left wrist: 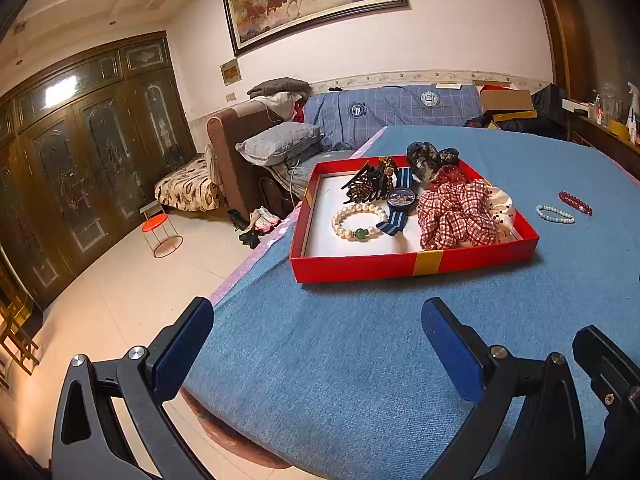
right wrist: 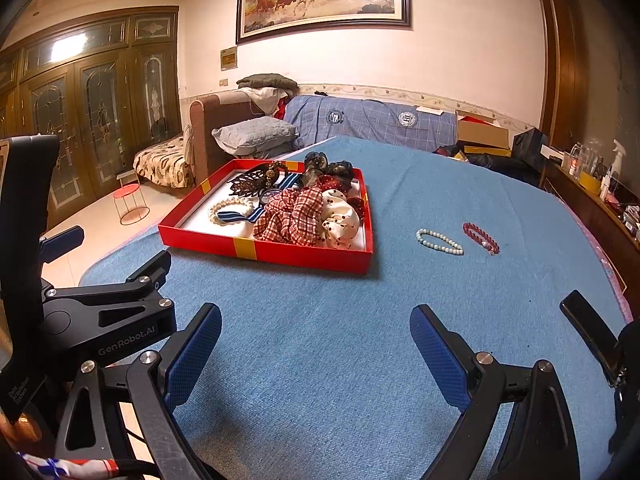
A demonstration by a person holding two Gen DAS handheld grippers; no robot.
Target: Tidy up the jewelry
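Both the left gripper [left wrist: 318, 346] and right gripper [right wrist: 316, 350] hover released and empty. The pale bead bracelet [right wrist: 439, 241] and red bead bracelet [right wrist: 481, 238] lie right of the red tray [right wrist: 304, 255], nearer the right gripper, far-right of its fingers.

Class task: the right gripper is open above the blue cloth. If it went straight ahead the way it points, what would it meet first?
Probably only the blue cloth: the right gripper aims between the red tray and the pale bead bracelet. Depth is unclear.
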